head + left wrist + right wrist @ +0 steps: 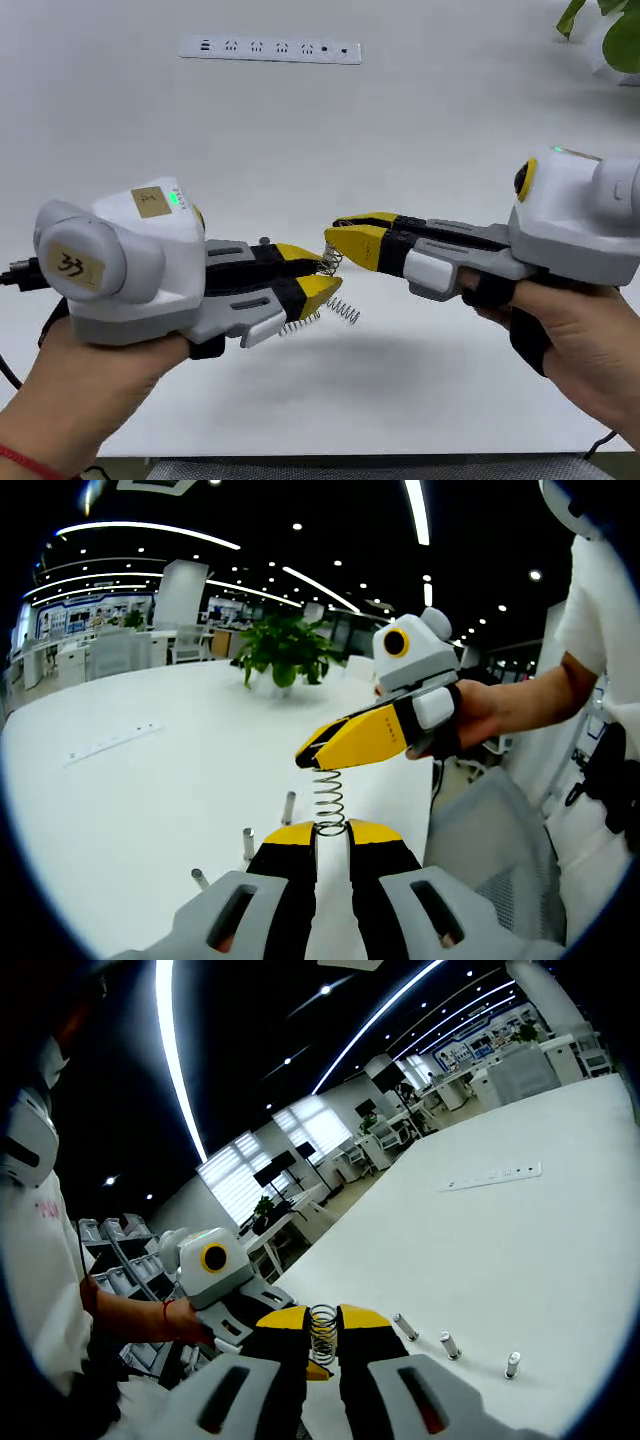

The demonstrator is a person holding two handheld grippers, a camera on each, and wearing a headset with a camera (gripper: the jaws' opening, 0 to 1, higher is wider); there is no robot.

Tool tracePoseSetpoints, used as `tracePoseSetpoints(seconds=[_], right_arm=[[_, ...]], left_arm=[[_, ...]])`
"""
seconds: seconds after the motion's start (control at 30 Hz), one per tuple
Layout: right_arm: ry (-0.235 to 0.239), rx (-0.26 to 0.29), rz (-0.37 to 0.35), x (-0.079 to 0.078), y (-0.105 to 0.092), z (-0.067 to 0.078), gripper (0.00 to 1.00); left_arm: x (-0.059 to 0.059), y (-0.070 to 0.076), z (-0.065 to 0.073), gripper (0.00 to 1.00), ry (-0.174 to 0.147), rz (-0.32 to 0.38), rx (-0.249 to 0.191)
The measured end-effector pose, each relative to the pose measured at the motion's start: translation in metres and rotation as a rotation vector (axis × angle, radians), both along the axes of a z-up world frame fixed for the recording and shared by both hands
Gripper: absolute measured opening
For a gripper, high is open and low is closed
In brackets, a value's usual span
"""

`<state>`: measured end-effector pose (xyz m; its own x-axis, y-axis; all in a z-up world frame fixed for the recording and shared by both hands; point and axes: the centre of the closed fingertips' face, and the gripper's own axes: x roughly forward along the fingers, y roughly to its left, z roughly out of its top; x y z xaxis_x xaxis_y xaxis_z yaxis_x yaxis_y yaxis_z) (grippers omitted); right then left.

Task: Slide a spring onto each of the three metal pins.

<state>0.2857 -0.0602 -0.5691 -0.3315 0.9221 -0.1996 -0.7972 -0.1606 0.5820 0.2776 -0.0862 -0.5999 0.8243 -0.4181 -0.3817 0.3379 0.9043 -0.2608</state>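
One thin steel spring (330, 262) spans the gap between the two grippers above the white table (300, 150). My left gripper (328, 276) is shut on one end of it; in the left gripper view the spring (328, 798) rises from my yellow tips (331, 829) to the right gripper (300, 760). My right gripper (331, 230) is shut on the other end, the spring (322, 1332) sitting between its tips (322, 1312). Three short metal pins (405, 1326) (448, 1344) (513, 1364) stand upright in a row on the table below. Two more springs (343, 310) (299, 322) lie on the table under the left gripper.
A white power strip (270, 48) lies at the far side of the table. A green plant (610, 30) stands at the far right corner. A grey mesh chair (490, 850) sits by the near edge.
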Motion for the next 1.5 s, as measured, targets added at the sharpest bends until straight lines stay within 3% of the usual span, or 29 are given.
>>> tracePoseSetpoints(seconds=[0.07, 0.47, 0.87, 0.97, 1.13, 1.5], right_arm=[[-0.044, -0.010, 0.016, 0.000, -0.001, -0.001, 0.11], [-0.094, -0.010, 0.048, 0.000, 0.000, 0.003, 0.11], [-0.210, -0.031, 0.129, -0.005, -0.002, 0.002, 0.12], [-0.244, -0.045, 0.164, -0.006, -0.003, 0.001, 0.18], [-0.367, -0.083, 0.311, -0.010, -0.012, -0.001, 0.22], [-0.632, -0.168, 0.717, -0.017, -0.023, 0.008, 0.24]], left_arm=[[0.000, -0.001, 0.000, 0.12, -0.002, 0.002, -0.005], [0.001, -0.001, 0.001, 0.11, -0.005, 0.002, -0.010], [0.000, -0.001, -0.001, 0.10, -0.018, -0.018, 0.004], [-0.001, -0.003, -0.001, 0.10, -0.020, -0.027, 0.002], [-0.002, -0.006, -0.001, 0.10, -0.021, -0.042, 0.005], [-0.004, -0.010, -0.002, 0.10, -0.027, -0.079, 0.026]])
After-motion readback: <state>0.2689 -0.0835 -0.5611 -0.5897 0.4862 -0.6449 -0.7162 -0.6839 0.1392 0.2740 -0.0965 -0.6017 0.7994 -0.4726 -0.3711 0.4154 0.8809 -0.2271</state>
